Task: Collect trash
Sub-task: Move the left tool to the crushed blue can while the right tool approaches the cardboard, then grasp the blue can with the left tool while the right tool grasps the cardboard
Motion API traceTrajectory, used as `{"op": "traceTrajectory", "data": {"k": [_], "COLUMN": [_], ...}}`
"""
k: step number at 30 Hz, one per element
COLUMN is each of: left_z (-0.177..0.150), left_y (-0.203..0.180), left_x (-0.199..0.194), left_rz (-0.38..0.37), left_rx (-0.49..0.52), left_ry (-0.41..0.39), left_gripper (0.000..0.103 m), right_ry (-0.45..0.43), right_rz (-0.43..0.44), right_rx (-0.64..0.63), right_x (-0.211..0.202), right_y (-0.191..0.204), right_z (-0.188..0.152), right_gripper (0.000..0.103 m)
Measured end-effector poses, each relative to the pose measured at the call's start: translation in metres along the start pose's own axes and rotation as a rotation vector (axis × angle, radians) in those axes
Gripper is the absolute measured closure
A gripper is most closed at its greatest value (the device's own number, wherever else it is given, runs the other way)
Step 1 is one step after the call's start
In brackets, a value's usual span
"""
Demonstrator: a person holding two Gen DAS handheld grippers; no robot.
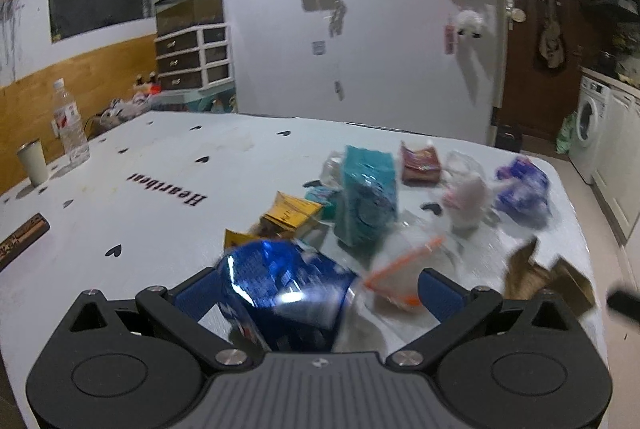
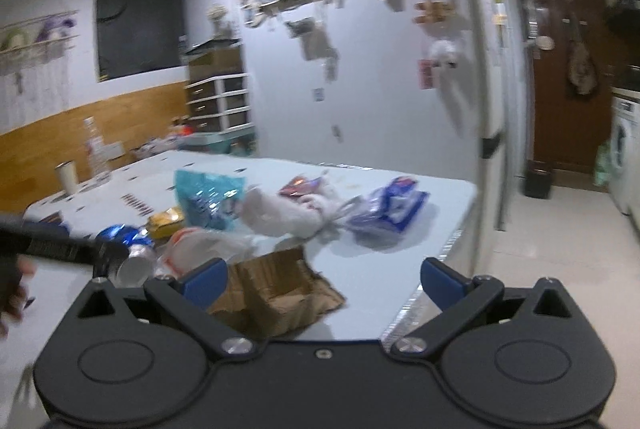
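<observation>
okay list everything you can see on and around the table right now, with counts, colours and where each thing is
table: one, white, black hearts
blue wrapper: one, shiny, between open left tongs
cardboard piece: one, brown, before open right tongs
teal bag: one, mid-pile
yellow packet: one, left of teal bag
red packet: one, far side
purple pack: one, right edge
clear bag: one, orange-striped, near side
water bottle: one, clear, far left
cup: one, white, beside bottle
washing machine: one, white, right wall
left tongs: black, blue pads
right tongs: same

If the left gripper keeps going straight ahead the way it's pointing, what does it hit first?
Most likely the crumpled shiny blue foil wrapper, which already sits between the open jaws of the left gripper. Motion blur makes depth uncertain.
</observation>
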State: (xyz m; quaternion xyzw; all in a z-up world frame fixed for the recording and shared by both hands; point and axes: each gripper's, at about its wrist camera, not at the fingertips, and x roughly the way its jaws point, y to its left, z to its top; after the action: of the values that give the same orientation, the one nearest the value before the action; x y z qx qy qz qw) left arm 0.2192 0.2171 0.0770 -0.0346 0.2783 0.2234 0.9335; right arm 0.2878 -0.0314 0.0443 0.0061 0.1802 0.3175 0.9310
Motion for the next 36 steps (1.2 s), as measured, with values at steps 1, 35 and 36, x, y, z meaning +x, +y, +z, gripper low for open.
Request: {"op": "traceTrajectory", "data": {"k": [1,35,36], "left_z": [0.005,-0.028,-0.029], "left_y": [0.003,0.033,0.029], "left_x": [0.005,0.019,0.014], "left_rz": [0.0,-0.393,-0.4], "left_rx": [-0.015,-0.257,-0.23], "left_ry": [0.003,0.21,0.208], "left_gripper": [0.0,0.0,0.0], "right_ry": [0.006,0.093,0.087], "right_rz": [0.026,0.296,0.301], "right_rx": [-0.009,0.033,0.019], "right_x": [0.005,0.061,0.061], "right_y": [-0.001,-0.025,-0.024], "right_z": [-0.003,-0.018,-0.017], "right_gripper": [0.0,0.015,0.016]}}
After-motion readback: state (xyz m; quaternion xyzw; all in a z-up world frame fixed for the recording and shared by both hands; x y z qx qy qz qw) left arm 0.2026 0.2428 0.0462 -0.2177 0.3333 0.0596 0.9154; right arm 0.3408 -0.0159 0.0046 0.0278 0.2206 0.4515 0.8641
